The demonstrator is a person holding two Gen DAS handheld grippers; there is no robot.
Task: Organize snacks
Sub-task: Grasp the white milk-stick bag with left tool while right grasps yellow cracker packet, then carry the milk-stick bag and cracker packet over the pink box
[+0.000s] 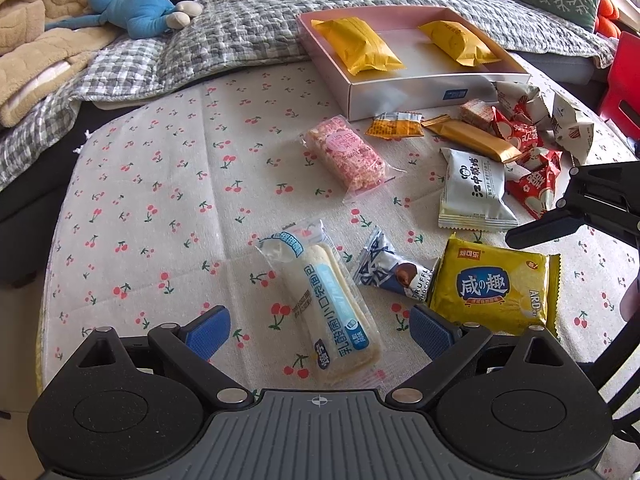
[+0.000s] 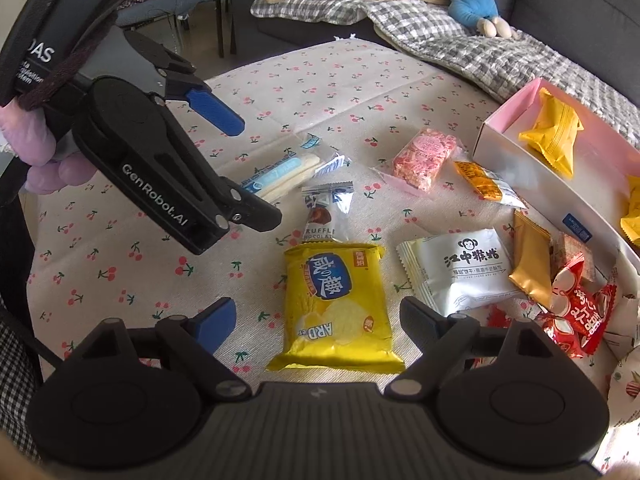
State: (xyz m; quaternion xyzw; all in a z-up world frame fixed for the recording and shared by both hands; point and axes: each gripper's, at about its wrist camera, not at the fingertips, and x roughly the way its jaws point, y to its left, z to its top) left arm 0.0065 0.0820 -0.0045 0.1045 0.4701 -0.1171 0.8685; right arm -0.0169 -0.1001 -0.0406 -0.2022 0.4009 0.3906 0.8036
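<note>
Both grippers hover with fingers spread wide and empty: left gripper (image 1: 320, 328) over the bread packet (image 1: 326, 312), right gripper (image 2: 318, 320) over the yellow cracker bag (image 2: 336, 308).

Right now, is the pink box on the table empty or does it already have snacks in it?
Partly filled: the pink box holds two yellow packets, with bare floor between them.

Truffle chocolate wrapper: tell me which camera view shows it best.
The right wrist view: the truffle chocolate wrapper lies unobstructed above the yellow chip bag, its label upright. The left wrist view shows the whole wrapper too, but sideways, beside that bag.
</note>
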